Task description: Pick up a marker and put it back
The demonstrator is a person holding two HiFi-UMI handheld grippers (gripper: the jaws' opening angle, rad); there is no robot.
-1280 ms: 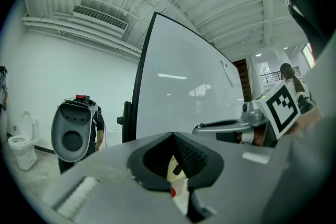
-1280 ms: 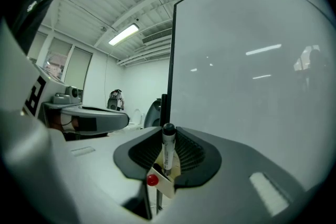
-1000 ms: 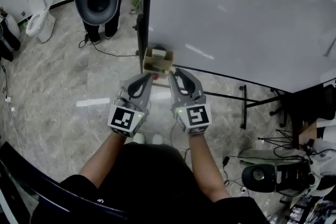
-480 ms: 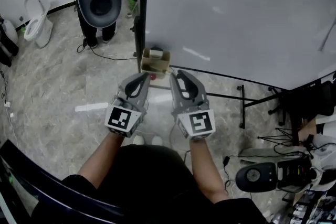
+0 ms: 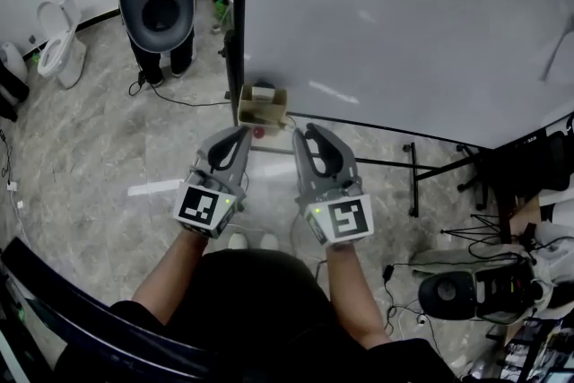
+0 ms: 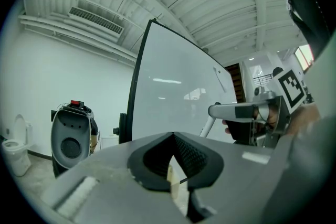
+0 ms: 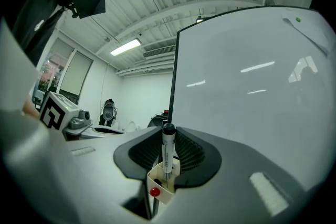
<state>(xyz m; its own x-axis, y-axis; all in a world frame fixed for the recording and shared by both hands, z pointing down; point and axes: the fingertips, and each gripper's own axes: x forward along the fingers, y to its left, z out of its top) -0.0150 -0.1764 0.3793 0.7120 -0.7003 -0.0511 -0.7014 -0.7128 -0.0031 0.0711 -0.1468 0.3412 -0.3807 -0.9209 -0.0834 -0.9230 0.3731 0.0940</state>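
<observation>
Since the right gripper point(image 5: 303, 133) has its jaws standing partly apart with nothing clamped, it's basically just lined up on the target rather than holding it: its own view looks straight down the gap at the marker point(image 7: 168, 152), and the jaws don't look to be pressing on it. The left gripper point(image 5: 243, 133) sits just beside it, jaws pinched together on nothing, tips meeting in its own view. The marker stands upright, black cap on top, lower end down inside the little cream holder point(image 7: 164, 195) with a red dot point(image 7: 153, 192) on its front. That holder hangs at the bottom left corner of the whiteboard point(image 5: 404, 22), just ahead of both sets of tips in the head view. Handling-wise, going by looks: it's a light, stiff plastic tube, smooth and round, so it probably wants to roll or slip in the grip if it's pinched off-centre. Best bet seems to be the bare white barrel between the cap and the holder's rim, squeezed square across, not the cap, which could pop off. Not fragile, so a firm squeeze should be fine, then a straight lift so the lower end doesn't snag the holder wall.
</observation>
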